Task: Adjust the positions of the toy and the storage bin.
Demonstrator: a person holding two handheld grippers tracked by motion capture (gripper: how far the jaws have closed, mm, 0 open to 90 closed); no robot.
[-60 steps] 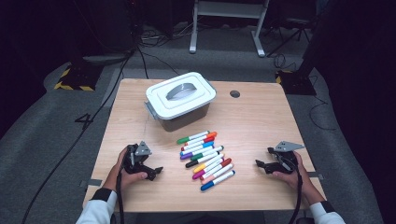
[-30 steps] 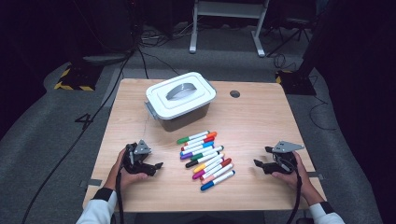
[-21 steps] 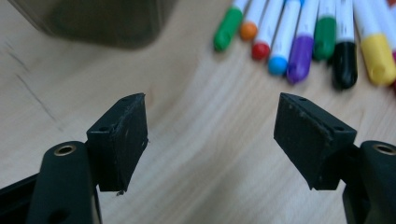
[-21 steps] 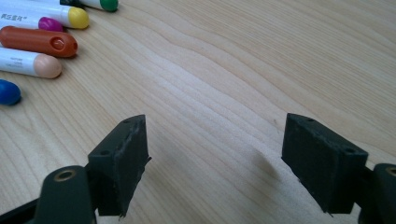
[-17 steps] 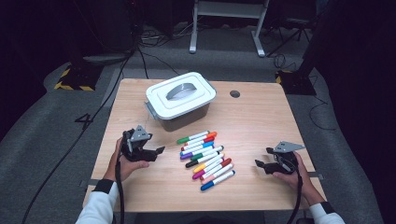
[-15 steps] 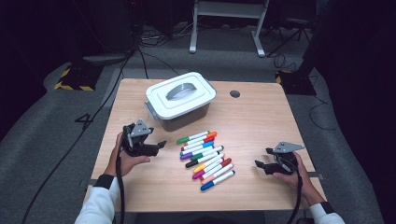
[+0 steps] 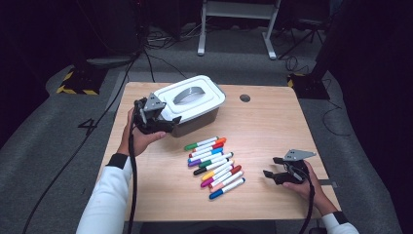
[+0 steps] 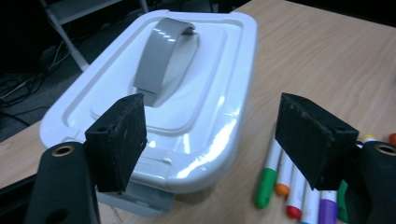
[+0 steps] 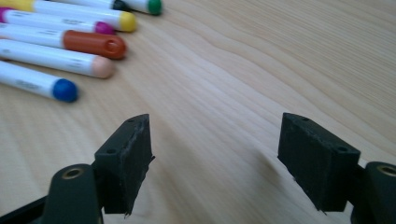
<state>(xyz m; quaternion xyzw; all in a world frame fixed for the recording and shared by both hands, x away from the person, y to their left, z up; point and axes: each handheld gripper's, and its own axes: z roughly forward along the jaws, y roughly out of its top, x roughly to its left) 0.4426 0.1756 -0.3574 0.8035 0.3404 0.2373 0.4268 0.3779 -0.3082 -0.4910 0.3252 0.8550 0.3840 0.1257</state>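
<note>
A grey box with a white lid [image 7: 192, 102] and a grey handle [image 8: 163, 56] stands at the back left of the wooden table [image 7: 272, 126]. My left gripper [image 7: 168, 124] hovers at the box's near left corner. Its jaws are open and have just been opening, with nothing between them; beyond them [image 8: 210, 135] lies the lid. Several coloured markers [image 7: 214, 161] lie in a row mid-table. My right gripper [image 7: 271, 166] rests low at the front right, pointing at the markers [image 9: 70, 42]. It is open, and the jaws have just been closing slightly on nothing.
A dark round hole [image 7: 245, 98] sits in the tabletop behind the box. Beyond the table a white metal frame [image 7: 238, 14] and cables lie on the grey floor. Bare wood stretches right of the markers.
My left hand rose off the front left of the table and moved back toward the box. The right hand stayed where it was.
</note>
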